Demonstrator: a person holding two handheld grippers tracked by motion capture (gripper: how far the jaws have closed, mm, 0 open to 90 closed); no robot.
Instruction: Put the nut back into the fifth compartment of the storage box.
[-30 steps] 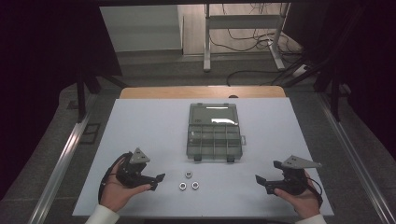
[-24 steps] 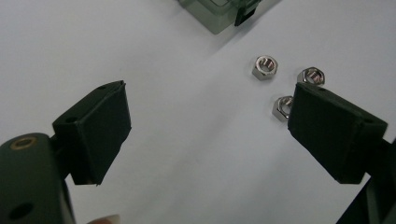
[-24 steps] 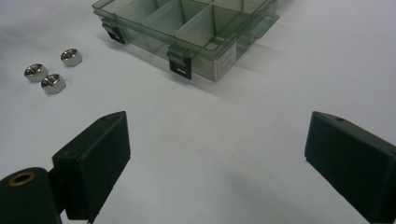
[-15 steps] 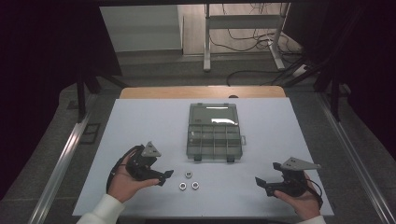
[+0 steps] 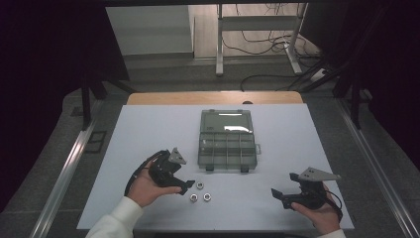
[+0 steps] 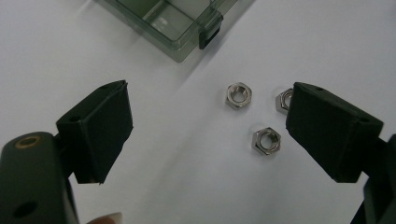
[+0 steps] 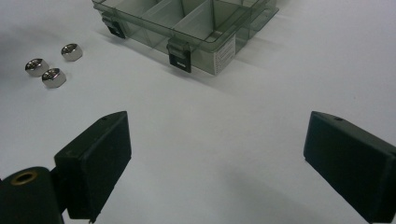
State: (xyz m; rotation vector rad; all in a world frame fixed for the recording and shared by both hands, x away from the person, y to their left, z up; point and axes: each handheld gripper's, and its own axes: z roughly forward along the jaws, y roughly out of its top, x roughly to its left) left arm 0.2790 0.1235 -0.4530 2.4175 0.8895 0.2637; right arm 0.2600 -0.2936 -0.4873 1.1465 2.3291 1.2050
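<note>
A: While the left gripper (image 6: pixel 205 135) hangs over the white table (image 5: pixel 148 129), its jaws are spread wide with three hex nuts (image 6: pixel 240 95) sitting loose between them, the farthest right one half tucked behind the right-hand jaw.

B: And the right gripper (image 7: pixel 217 154)?

A: Spread wide too, nothing between the jaws. Clear compartment box (image 7: pixel 196 23) is just ahead of them, nuts off to the left.
</note>
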